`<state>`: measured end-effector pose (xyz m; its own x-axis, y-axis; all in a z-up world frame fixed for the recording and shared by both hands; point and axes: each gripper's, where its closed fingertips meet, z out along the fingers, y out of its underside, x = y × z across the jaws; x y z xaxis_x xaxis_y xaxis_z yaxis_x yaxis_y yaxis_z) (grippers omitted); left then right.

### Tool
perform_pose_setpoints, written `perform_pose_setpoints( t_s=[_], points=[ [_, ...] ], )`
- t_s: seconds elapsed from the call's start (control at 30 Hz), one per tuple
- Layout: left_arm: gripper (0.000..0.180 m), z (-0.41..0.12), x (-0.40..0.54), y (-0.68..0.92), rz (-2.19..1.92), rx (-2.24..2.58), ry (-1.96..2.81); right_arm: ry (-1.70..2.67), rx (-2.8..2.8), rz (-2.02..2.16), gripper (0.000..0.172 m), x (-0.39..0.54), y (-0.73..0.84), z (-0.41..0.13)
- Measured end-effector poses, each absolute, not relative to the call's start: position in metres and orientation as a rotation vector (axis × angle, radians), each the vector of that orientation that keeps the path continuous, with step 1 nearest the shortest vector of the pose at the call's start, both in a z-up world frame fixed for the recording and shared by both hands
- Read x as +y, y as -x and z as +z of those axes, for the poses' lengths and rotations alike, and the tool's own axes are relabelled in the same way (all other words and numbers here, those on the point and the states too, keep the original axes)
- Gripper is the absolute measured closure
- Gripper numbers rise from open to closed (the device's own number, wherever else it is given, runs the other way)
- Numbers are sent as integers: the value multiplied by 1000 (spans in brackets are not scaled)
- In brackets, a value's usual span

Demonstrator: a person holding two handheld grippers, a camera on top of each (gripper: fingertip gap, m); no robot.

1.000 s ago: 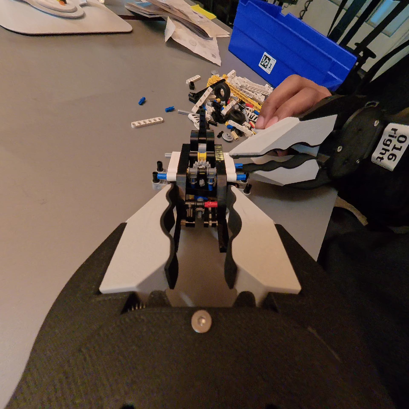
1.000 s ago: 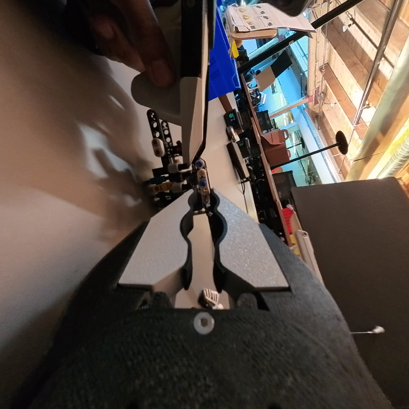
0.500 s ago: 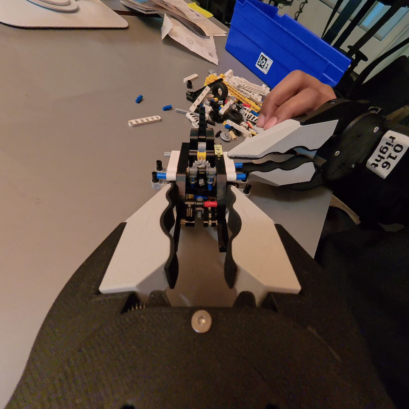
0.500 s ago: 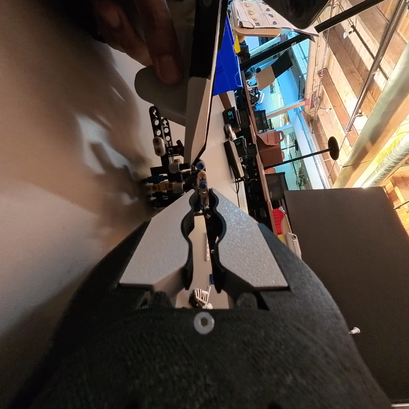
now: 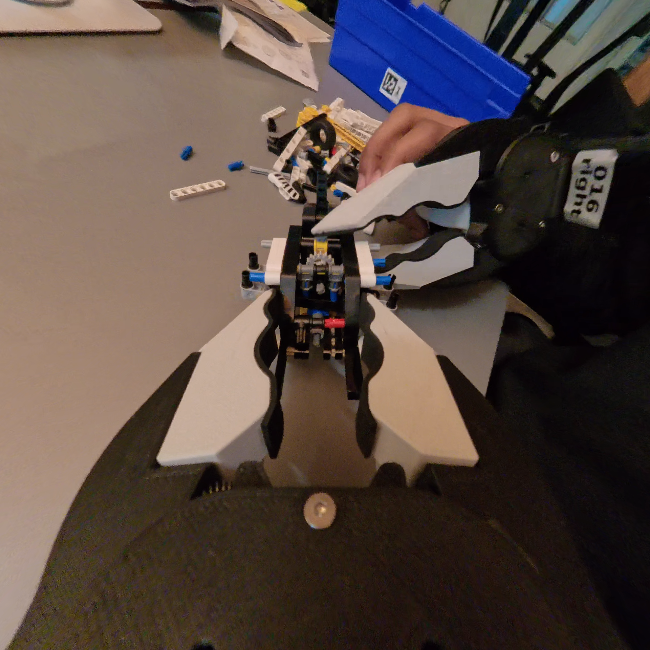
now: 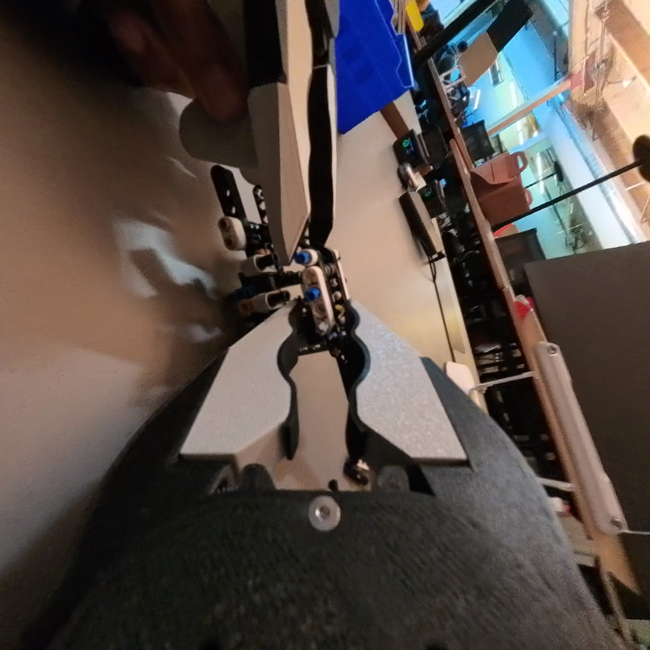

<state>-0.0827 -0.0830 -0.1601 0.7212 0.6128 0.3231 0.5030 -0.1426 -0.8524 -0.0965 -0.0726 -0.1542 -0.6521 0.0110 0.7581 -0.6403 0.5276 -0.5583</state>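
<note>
The model (image 5: 318, 281), a blocky build of hard plastic beams, pins and a small grey gear, sits on the matte grey bench (image 5: 88, 263) with its long axis running away from the left claw (image 5: 319, 302), whose wavy black pads press on its two black side plates. The right claw (image 5: 351, 246) comes in from the right, spread, its upper finger over the model's top and its lower finger beside blue pins. Beyond lie a parts pile (image 5: 316, 151), a white beam (image 5: 197, 190) and a glossy blue bin (image 5: 422, 59).
</note>
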Motion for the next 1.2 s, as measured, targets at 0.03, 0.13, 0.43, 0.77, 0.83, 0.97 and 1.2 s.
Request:
perform_pose_setpoints(
  t_s=[0.03,0.13,0.43,0.77,0.83,0.97,1.2],
  points=[
    [137,-159,-81,85,149,-883,1791,-545,-2014,1105,155,-72,97,-155],
    [138,-159,-81,89,201,-907,1796,-624,-1867,1006,155,-71,100,-152],
    [137,-157,-82,88,124,-930,1738,-606,-1805,1026,145,-70,98,-149],
    [138,-157,-84,90,156,-947,1733,-592,-1803,1036,148,-68,98,-149],
    [138,-157,-85,91,155,-953,1727,-585,-1811,1048,148,-67,97,-149],
    [138,-157,-86,91,156,-958,1725,-583,-1812,1057,150,-66,97,-149],
    [138,-156,-92,95,158,-996,1691,-521,-1830,1095,161,-58,102,-144]
  ],
)
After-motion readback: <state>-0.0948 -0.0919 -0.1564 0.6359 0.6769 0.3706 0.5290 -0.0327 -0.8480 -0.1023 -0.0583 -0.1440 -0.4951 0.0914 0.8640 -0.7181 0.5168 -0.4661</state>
